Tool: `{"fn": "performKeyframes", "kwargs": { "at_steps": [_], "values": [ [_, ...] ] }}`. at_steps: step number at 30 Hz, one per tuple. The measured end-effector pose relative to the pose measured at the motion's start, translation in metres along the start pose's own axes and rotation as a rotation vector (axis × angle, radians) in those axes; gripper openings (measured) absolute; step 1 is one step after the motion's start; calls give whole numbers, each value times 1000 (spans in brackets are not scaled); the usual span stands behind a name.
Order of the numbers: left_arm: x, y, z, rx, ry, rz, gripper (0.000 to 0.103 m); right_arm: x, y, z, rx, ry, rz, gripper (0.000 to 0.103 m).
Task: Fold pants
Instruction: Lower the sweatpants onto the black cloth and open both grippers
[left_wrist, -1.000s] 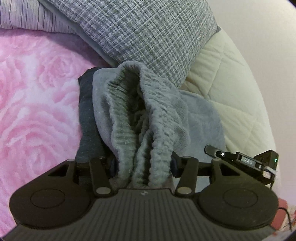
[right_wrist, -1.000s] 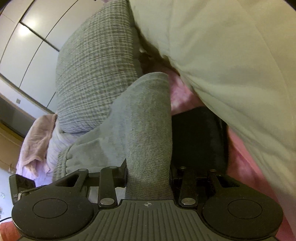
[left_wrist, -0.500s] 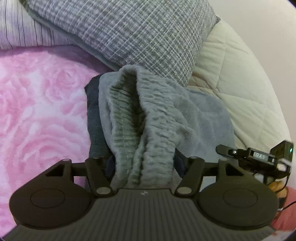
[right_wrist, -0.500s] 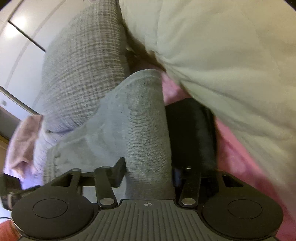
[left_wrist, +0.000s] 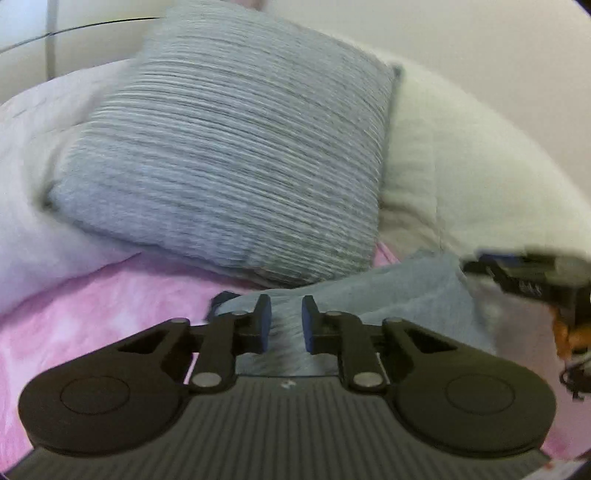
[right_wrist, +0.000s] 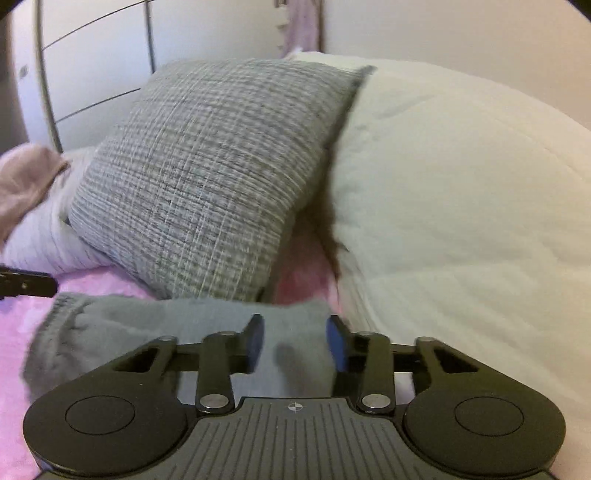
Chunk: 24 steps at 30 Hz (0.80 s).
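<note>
The grey knit pants (left_wrist: 406, 284) lie folded on the pink bedspread (left_wrist: 92, 306), just in front of the grey cushion. My left gripper (left_wrist: 286, 321) hovers over their near left end, open, its jaws a small gap apart with only cloth lying underneath. In the right wrist view the pants (right_wrist: 147, 328) spread out to the left, the ribbed waistband at their left end. My right gripper (right_wrist: 295, 341) is open above their right end, holding nothing. A dark garment edge (left_wrist: 218, 299) peeks out at the pants' left side. Both views are blurred.
A grey checked cushion (right_wrist: 207, 177) leans just behind the pants. A thick cream quilt (right_wrist: 461, 206) bulges at the right, close to the pants. A pale striped pillow (right_wrist: 40, 243) and white wardrobe doors (right_wrist: 96, 74) lie to the left. The other gripper (left_wrist: 528, 280) shows at the right edge.
Both grippers have let go of the pants and tipped upward. The pants, held bunched between the jaws before, now lie flat on the bed.
</note>
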<state>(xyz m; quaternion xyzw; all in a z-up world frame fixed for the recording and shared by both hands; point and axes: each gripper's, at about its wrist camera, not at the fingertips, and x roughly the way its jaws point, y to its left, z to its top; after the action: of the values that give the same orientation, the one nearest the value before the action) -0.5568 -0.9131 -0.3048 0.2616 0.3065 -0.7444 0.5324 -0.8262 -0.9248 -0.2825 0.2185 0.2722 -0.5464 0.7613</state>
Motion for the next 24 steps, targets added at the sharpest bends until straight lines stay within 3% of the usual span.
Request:
{"fn": "performKeyframes", "kwargs": {
  "at_steps": [3,7,11,13,17,19,21,24],
  "values": [
    [45,-5,-10,40,49,72,10,39,2,-11,-58,39,-29,32],
    [77,1,-24,45,47,99,11,76,6,-28,-153,82,-60,32],
    [102,-7,-25,62,63,140,10,97,-11,-26,-61,166,-26,33],
    [102,-9,-24,58,63,147,10,104,-9,-21,-91,196,-25,33],
    [81,-5,-17,9,45,122,10,95,-15,-8,-45,203,-12,33],
    [63,-6,-7,-23,35,83,9,74,-13,-2,-11,133,-9,33],
    [49,-15,-1,-2,25,47,9,54,-7,3,0,60,48,33],
    [49,-34,0,42,47,-24,9,54,9,3,-26,71,119,22]
  ]
}}
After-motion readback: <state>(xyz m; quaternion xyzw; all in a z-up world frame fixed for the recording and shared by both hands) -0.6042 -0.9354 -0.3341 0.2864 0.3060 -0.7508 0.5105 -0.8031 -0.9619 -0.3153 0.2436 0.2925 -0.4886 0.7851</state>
